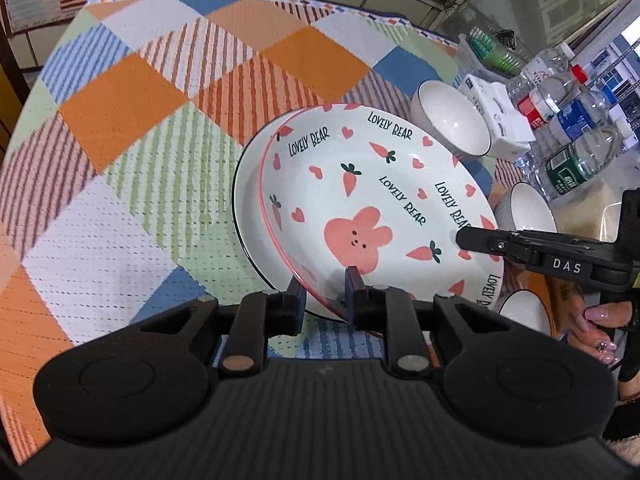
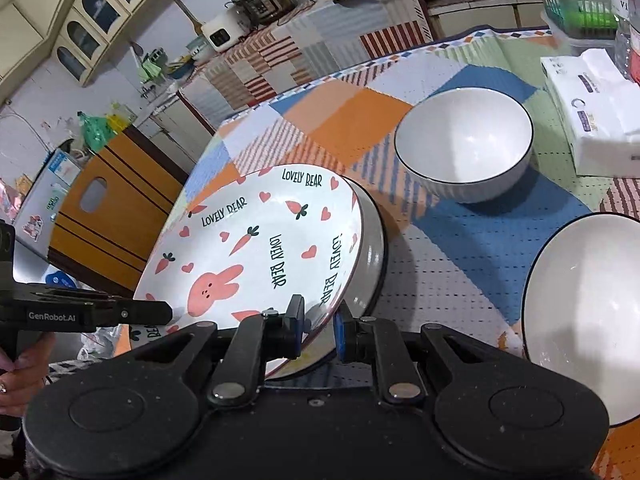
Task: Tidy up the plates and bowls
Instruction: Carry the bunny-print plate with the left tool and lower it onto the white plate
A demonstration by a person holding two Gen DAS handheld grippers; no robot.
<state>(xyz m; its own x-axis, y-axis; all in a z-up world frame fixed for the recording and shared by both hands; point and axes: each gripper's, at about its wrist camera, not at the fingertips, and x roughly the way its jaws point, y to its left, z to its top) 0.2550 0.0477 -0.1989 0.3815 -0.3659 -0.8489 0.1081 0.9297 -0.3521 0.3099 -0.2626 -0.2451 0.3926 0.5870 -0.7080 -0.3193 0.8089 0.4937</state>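
Pink-rimmed bunny plate (image 1: 360, 208) tilted | left gripper (image 1: 323, 300), right gripper (image 2: 318, 330) clamp rim

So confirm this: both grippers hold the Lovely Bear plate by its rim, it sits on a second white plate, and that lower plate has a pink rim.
Not quite. The lower plate has a dark rim line, not pink; the left wrist view shows it. The pink line edges the Lovely Bear plate itself. The rest holds: the left gripper and right gripper each straddle that plate's rim.

Bowls (image 2: 464, 144) and tissue pack (image 2: 596, 120) crowd right; tablecloth (image 1: 120, 120) left open.
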